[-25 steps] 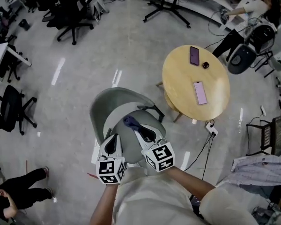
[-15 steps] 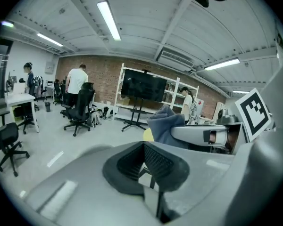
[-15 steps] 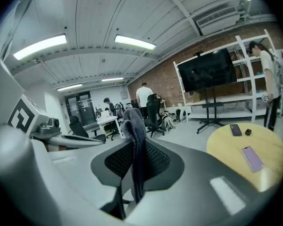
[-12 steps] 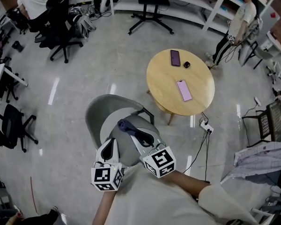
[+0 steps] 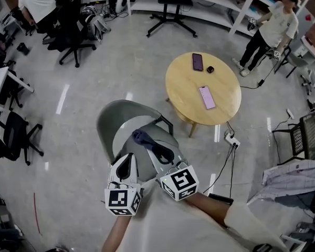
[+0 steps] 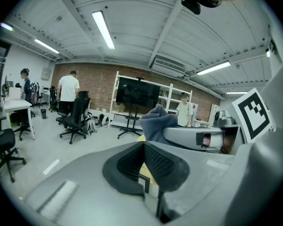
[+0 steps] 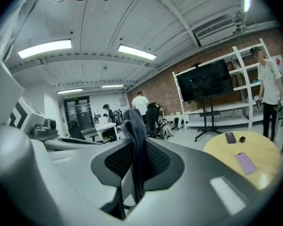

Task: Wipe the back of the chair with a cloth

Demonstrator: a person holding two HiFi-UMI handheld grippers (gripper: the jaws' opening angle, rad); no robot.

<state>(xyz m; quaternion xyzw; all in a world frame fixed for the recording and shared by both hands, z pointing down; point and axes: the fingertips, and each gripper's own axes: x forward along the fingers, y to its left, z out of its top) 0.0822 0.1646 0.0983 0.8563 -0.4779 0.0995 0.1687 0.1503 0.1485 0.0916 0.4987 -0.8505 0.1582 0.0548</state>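
Seen from above in the head view, a grey-green shell chair (image 5: 118, 121) stands just in front of me. My right gripper (image 5: 156, 147) is over its seat, shut on a dark blue cloth (image 5: 142, 137) that bunches up beyond the tips. The right gripper view shows that cloth (image 7: 133, 122) pinched between the black pads of the right gripper (image 7: 134, 147). My left gripper (image 5: 127, 159) hangs beside it on the left, its jaws together with nothing in them. In the left gripper view the left gripper (image 6: 145, 149) points forward and the cloth (image 6: 156, 121) rises to its right.
A round wooden table (image 5: 220, 106) with two phones (image 5: 207, 97) stands right of the chair. A power strip and cables (image 5: 231, 139) lie on the floor below it. Black office chairs (image 5: 18, 135) are at the left, a screen stand (image 5: 170, 14) and people at the back.
Both grippers stay over the chair with the cloth still held. The head view has shifted a little, and a person at the back right has walked further into view.
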